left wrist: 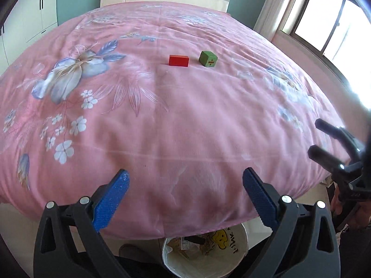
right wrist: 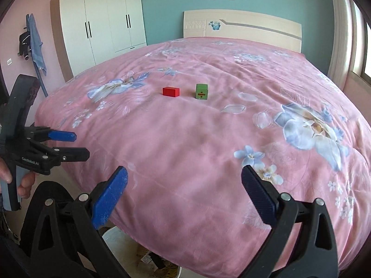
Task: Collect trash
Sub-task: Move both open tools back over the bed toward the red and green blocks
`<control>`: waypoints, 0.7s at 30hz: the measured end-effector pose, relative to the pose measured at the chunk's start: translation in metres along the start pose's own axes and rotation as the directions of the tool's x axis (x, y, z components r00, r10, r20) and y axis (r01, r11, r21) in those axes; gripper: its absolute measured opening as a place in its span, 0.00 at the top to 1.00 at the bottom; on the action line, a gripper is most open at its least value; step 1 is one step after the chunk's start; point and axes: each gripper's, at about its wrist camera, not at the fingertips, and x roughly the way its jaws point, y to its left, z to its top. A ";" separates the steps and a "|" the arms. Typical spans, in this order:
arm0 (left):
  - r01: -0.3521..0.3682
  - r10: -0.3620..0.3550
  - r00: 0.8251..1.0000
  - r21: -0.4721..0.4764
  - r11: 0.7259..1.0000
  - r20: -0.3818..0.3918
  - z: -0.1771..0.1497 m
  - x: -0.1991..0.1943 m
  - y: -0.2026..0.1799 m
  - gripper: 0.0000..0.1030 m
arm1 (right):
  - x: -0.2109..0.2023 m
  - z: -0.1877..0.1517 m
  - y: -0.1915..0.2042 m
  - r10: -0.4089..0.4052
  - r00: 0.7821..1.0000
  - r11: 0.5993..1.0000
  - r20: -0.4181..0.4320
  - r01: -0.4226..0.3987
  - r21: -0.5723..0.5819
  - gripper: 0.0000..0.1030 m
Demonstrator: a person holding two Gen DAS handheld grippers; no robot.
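Observation:
A red block (left wrist: pixel 178 60) and a green cube (left wrist: pixel 208 58) lie side by side on the pink floral bedspread (left wrist: pixel 185 120), far ahead of both grippers. They also show in the right wrist view, the red block (right wrist: pixel 171 91) left of the green cube (right wrist: pixel 201 91). My left gripper (left wrist: pixel 185 180) is open and empty over the bed's near edge; it shows in the right wrist view (right wrist: pixel 78 146) at the left. My right gripper (right wrist: pixel 184 178) is open and empty; it shows in the left wrist view (left wrist: pixel 315 139) at the right. A white trash bin (left wrist: pixel 205 254) with wrappers inside stands on the floor below the left gripper.
A headboard (right wrist: pixel 243 25) stands at the far end of the bed. A white wardrobe (right wrist: pixel 102 25) is at the back left. A window (left wrist: pixel 324 23) is on the right. The bin's rim (right wrist: pixel 111 236) shows below the bed's edge.

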 end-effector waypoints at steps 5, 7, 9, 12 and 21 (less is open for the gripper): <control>-0.012 0.012 1.000 -0.010 1.000 0.000 0.033 0.020 0.008 0.04 | 0.028 0.033 -0.016 -0.021 1.000 1.000 -0.021 0.021 -0.015 0.07; -0.019 0.019 1.000 -0.007 1.000 -0.002 0.045 0.029 0.010 0.04 | 0.041 0.045 -0.023 -0.037 0.999 0.999 -0.034 0.036 -0.024 0.07; -0.029 0.029 1.000 -0.005 1.000 -0.010 0.058 0.039 0.012 0.04 | 0.054 0.057 -0.031 -0.030 0.999 0.999 -0.043 0.029 -0.026 0.07; -0.033 0.033 0.999 -0.001 0.999 -0.013 0.079 0.054 0.015 0.04 | 0.073 0.073 -0.040 -0.041 0.998 0.998 -0.057 0.039 -0.040 0.07; -0.040 0.040 0.999 0.021 0.999 -0.020 0.130 0.100 0.014 0.04 | 0.129 0.108 -0.058 -0.059 0.993 0.995 -0.106 0.050 -0.081 0.07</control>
